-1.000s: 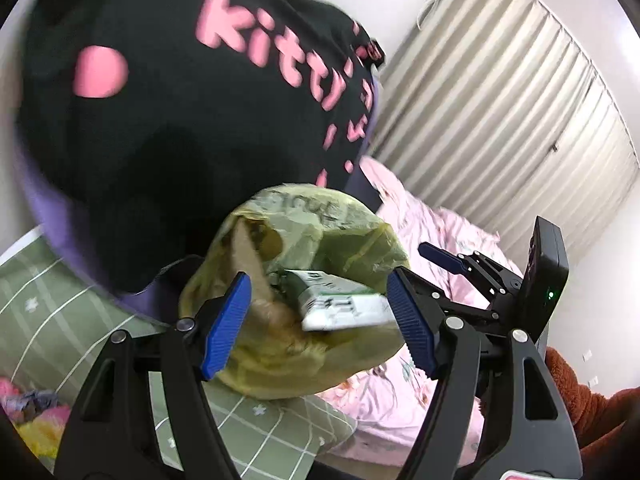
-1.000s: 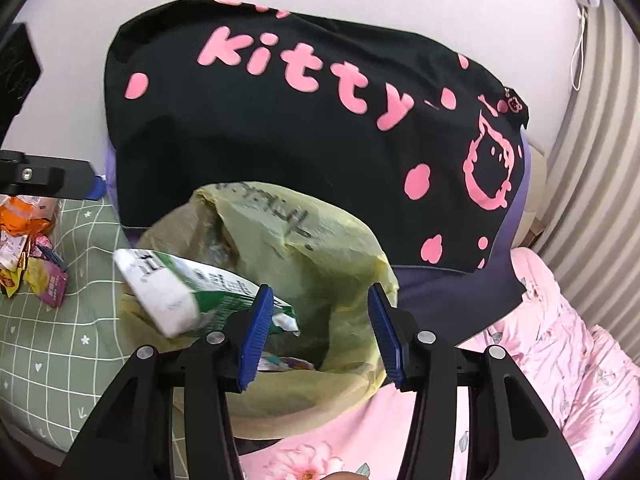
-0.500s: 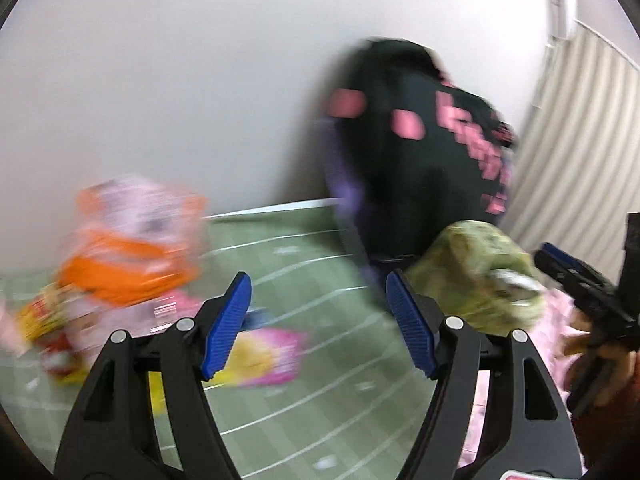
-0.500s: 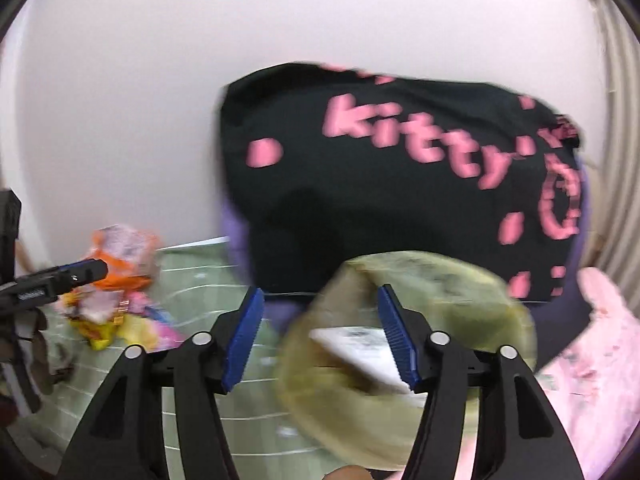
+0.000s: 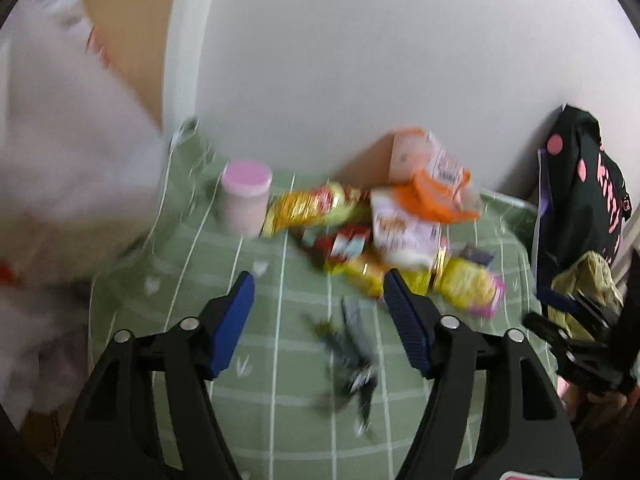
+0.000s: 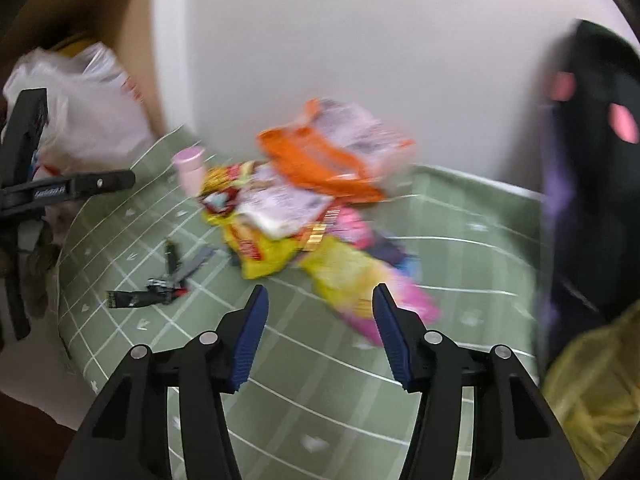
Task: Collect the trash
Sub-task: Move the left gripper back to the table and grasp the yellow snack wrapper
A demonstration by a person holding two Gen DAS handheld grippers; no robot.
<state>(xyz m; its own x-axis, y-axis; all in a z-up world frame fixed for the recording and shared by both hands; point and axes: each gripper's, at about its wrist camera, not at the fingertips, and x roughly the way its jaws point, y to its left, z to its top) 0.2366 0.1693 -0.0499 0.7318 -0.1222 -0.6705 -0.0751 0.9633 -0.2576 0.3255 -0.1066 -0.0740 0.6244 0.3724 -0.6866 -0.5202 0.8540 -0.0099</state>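
A heap of snack wrappers (image 5: 400, 232) lies on the green checked tablecloth (image 5: 280, 400) against the wall; it also shows in the right wrist view (image 6: 304, 208). Dark wrappers (image 5: 352, 352) lie nearer, also seen in the right wrist view (image 6: 160, 292). My left gripper (image 5: 320, 304) is open and empty above the cloth, short of the heap. My right gripper (image 6: 320, 312) is open and empty, just before a yellow and pink wrapper (image 6: 360, 280). The yellow-green trash bag (image 6: 592, 396) sits at the right edge, also in the left wrist view (image 5: 584, 292).
A pink-lidded jar (image 5: 246, 204) stands left of the heap. A black bag with pink lettering (image 5: 580, 192) leans on the wall at the right. A white plastic bag (image 6: 88, 112) and a cardboard box (image 5: 128, 36) stand at the left.
Both grippers swung left, away from the trash bag and toward the wrapper heap. The green and white carton seen at the bag's mouth a second ago is out of view.
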